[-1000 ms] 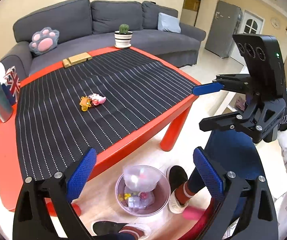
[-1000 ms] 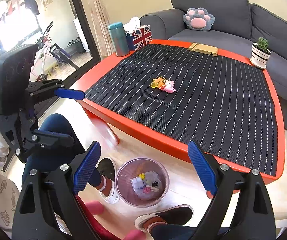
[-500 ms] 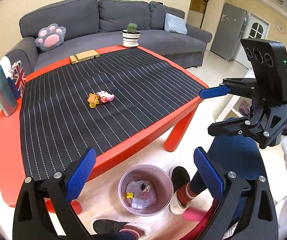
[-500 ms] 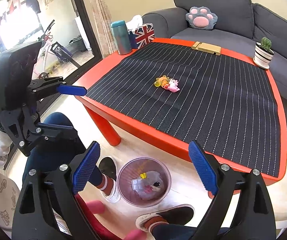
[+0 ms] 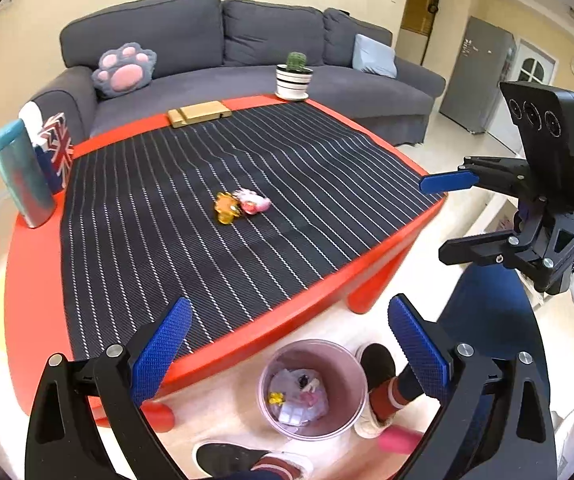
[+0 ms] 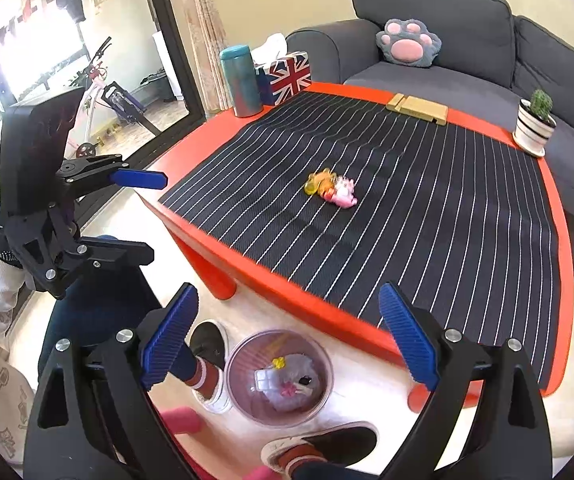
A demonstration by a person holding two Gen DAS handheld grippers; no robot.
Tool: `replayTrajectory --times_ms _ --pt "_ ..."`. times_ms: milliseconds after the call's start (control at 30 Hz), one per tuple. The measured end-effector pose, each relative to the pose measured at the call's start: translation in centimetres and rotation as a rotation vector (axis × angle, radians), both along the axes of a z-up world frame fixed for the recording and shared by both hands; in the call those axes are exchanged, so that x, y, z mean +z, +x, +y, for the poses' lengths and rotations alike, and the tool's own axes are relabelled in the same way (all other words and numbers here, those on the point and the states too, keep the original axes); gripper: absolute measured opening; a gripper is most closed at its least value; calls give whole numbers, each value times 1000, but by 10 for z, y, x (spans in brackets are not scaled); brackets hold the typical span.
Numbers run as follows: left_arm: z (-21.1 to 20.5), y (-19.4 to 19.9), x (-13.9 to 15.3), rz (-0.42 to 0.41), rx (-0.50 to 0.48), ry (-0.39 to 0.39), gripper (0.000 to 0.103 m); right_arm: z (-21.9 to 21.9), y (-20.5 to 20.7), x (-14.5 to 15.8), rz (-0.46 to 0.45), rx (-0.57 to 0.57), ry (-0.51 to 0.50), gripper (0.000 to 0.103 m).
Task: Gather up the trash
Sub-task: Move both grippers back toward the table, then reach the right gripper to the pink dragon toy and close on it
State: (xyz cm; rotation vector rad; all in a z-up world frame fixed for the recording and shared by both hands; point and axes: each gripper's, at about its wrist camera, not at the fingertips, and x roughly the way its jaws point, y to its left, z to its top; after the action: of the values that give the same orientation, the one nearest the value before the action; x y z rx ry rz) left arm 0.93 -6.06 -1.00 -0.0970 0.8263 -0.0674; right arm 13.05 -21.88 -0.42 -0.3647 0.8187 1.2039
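A small pile of trash, an orange-yellow wrapper and a pink one, lies mid-table on the striped black mat; it also shows in the right wrist view. A clear pinkish bin with several scraps inside stands on the floor by the table's near edge, also in the right wrist view. My left gripper is open and empty above the bin. My right gripper is open and empty, also over the bin; it shows in the left wrist view.
The red table carries a teal bottle, a Union Jack tissue box, a wooden block and a potted cactus. A grey sofa stands behind. The person's feet flank the bin.
Both grippers have risen and tilted a little toward the table; the table and trash pile sit lower and nearer in view. Both stay open.
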Motion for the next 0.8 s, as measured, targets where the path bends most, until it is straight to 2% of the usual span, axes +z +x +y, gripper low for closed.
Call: replayTrajectory --times_ms 333,500,800 --pt "29 18 4 -7 46 4 95 61 41 -2 -69 32 -78 91" --pt "37 21 5 -14 58 -1 95 89 62 -16 -55 53 -131 91" --pt "45 24 4 -14 71 -12 95 137 78 -42 -103 91 -255 91"
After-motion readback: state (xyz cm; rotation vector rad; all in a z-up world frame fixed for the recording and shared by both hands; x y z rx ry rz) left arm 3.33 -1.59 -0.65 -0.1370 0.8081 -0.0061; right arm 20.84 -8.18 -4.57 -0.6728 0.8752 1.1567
